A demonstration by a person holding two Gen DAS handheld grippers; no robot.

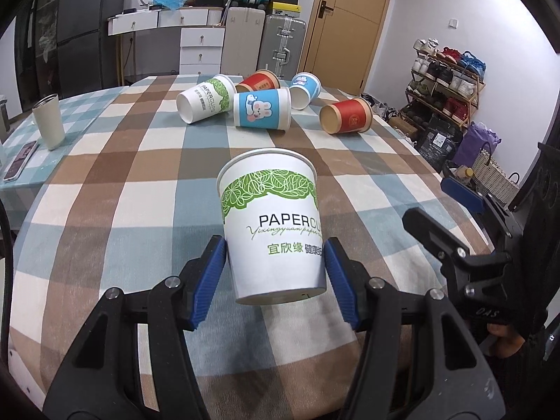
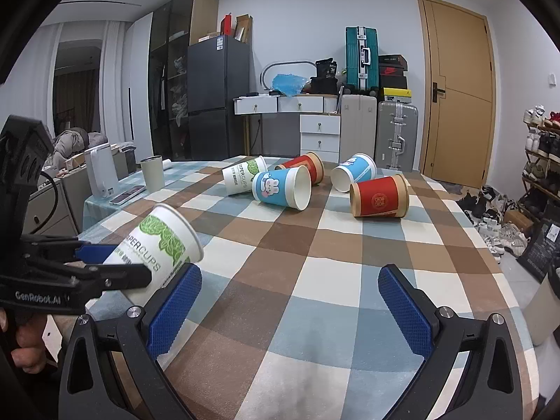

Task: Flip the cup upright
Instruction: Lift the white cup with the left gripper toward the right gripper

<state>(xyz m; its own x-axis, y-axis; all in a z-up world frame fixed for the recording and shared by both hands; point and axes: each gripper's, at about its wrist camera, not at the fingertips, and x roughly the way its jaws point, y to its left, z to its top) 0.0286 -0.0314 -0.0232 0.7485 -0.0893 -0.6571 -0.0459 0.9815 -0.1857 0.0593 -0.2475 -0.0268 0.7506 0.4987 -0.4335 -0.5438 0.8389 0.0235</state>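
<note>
My left gripper [image 1: 276,273] is shut on a white paper cup with a green leaf band [image 1: 271,224]. It holds the cup by its lower body above the checked tablecloth [image 1: 140,175], mouth up and tilted away. The same cup shows at the left of the right wrist view [image 2: 157,245], tilted, between the left gripper's blue pads [image 2: 94,252]. My right gripper [image 2: 290,301] is open and empty above the cloth [image 2: 315,262]. Several cups lie on their sides further back: a white one [image 1: 206,99], blue ones [image 1: 262,108], red ones [image 1: 346,115].
A cream tumbler [image 1: 49,120] and a phone [image 1: 21,159] sit at the table's left edge. A white kettle [image 2: 101,171] stands beyond them. Suitcases, drawers and a door are behind the table; a shoe rack [image 1: 444,77] is to the right.
</note>
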